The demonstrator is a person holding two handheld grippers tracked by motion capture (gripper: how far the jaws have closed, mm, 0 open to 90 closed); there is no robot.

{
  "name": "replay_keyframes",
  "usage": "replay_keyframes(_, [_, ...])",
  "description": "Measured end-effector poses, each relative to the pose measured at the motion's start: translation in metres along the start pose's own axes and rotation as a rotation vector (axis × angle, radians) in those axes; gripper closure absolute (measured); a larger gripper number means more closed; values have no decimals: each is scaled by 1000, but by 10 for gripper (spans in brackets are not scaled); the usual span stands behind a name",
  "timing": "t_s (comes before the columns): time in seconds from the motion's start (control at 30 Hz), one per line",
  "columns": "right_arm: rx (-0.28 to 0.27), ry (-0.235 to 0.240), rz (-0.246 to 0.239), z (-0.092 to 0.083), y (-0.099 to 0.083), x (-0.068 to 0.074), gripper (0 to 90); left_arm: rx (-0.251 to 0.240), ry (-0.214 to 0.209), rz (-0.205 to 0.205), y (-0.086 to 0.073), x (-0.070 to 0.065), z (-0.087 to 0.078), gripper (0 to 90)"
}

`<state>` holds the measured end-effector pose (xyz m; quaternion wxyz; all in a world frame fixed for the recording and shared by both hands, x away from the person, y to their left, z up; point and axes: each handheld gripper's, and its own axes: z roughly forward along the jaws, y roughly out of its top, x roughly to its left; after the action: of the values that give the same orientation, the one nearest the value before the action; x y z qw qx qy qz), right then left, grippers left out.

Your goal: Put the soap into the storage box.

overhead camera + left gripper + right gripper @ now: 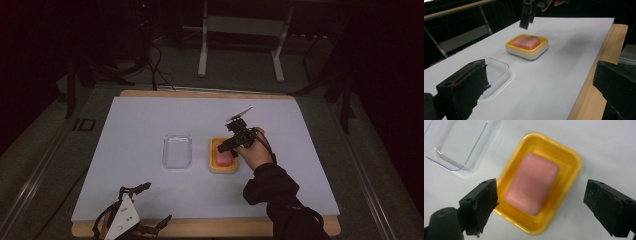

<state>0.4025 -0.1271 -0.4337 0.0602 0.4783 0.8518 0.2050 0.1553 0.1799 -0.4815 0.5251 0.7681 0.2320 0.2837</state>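
Note:
A pink soap bar (534,182) lies in a yellow dish (570,165) near the middle of the white mat; in the high view the dish (215,165) sits right of a clear plastic tray (177,150). My right gripper (541,205) hovers just above the dish, jaws wide open on either side of the soap, touching nothing. In the high view the right gripper (231,147) points down-left over the dish. My left gripper (150,205) rests at the table's front edge, open and empty. From the left gripper view, the dish (511,46) and soap (526,42) lie ahead.
The clear tray (499,70) lies close in front of the left gripper's jaws, also seen as the clear tray (454,142). The white mat (135,120) covers a wooden board (200,227). Metal stand legs (202,55) rise beyond the table's far edge.

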Motion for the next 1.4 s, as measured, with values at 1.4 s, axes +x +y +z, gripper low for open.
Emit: replay_keyframes(1.4, [-234, 24, -222, -42, -138, -68, 137, 14, -1, 3, -1, -1, 2, 5])
